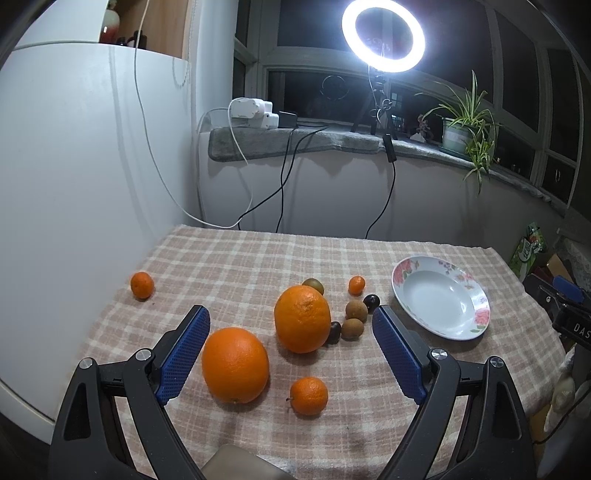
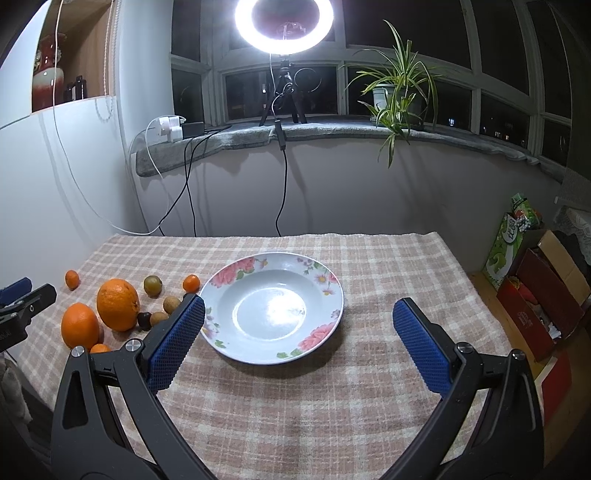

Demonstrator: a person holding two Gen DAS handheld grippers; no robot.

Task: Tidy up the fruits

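Left wrist view. The left gripper (image 1: 291, 321) hangs above the near part of the table with its jaws spread wide, holding nothing. Fruit count: two large oranges, the near orange (image 1: 235, 364) and the far orange (image 1: 302, 318); three mandarins, one near (image 1: 308, 395), one far left (image 1: 142, 284) well apart from the rest, and one small mandarin (image 1: 357, 285) toward the plate; two brown longans (image 1: 356, 309) (image 1: 352, 328), one just beside the other; two dark fruits, one (image 1: 371, 302) right of the longans and one (image 1: 334, 331) touching the far orange; one greenish-brown fruit (image 1: 314, 284) behind the far orange. One floral plate (image 1: 476, 317) lies to the right, with no fruit in it. The surface is a checked cloth (image 1: 236, 266) reaching the table's far edge. A white cabinet (image 1: 74, 166) stands close on the left.

Right wrist view. The right gripper (image 2: 298, 323) is likewise spread wide and holds nothing; the plate (image 2: 225, 277) lies between and just beyond its fingertips. The fruit cluster sits left of the plate, with the two oranges (image 2: 79, 325) (image 2: 117, 304) nearest the left edge. Bare cloth (image 2: 388, 266) extends right of the plate to the table's right edge. One ring light (image 2: 284, 26) and one potted plant (image 2: 395, 88) stand on the sill (image 2: 332, 129) under dark windows. Boxes (image 2: 543, 295) lie on the floor right of the table.
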